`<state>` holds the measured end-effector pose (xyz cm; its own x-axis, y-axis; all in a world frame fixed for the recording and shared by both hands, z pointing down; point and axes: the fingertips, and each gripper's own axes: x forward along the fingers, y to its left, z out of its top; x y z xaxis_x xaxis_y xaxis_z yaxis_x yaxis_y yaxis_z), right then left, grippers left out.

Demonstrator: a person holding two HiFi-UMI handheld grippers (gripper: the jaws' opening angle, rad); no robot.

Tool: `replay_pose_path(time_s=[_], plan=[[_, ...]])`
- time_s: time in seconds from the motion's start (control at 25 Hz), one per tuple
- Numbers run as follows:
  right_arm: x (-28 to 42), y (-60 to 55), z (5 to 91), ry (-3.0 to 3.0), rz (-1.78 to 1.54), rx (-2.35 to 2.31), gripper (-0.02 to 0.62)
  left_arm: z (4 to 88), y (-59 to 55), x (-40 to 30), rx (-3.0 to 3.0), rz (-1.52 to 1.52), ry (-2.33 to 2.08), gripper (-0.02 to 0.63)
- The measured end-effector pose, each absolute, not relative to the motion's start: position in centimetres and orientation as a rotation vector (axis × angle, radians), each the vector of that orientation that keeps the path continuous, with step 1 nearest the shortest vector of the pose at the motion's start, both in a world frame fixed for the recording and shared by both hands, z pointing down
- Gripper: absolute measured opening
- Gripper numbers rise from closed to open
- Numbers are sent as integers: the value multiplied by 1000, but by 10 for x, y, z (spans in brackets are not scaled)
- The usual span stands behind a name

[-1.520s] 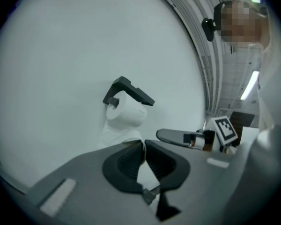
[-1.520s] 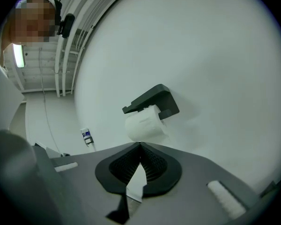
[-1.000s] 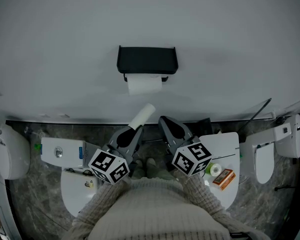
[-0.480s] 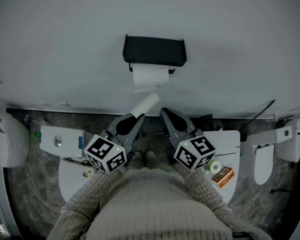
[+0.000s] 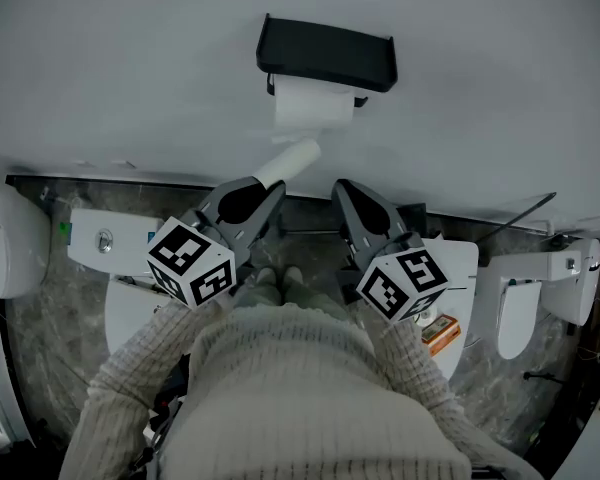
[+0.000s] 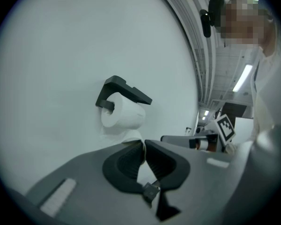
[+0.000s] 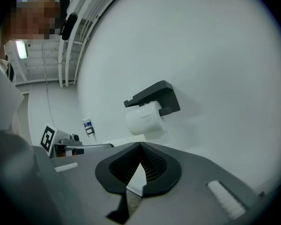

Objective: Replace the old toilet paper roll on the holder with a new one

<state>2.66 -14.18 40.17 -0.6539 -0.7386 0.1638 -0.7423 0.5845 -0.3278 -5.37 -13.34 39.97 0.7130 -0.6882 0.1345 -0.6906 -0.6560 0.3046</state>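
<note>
Head view: old roll hangs on the holder at twelve o'clock. Left gripper pinches the new roll. Right gripper, closed and empty, should open before sliding the old one off sideways.

No legible words, brand names or numerals in any view. Only signs present: black-and-white square code patterns on the faces of the left marker cube and the right marker cube, which are patterns only, no characters. The orange box on the toilet lid and the small blue-labelled white item carry print too small to read.
</note>
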Motion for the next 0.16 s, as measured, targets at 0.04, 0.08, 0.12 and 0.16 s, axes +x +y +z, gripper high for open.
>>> replay_pose_path(time_s=[0.04, 0.08, 0.12, 0.16], plan=[[27, -143, 401, -2788, 575, 1304, -2, 398, -135, -53, 2594, 11, -1075, 15], [28, -144, 401, -2789, 567, 1306, -2, 397, -136, -53, 2603, 12, -1072, 15], [28, -145, 400, -2791, 560, 1309, -2, 396, -137, -53, 2612, 14, -1068, 15], [29, -146, 399, -2792, 553, 1312, -2, 394, -138, -52, 2621, 16, -1063, 15]])
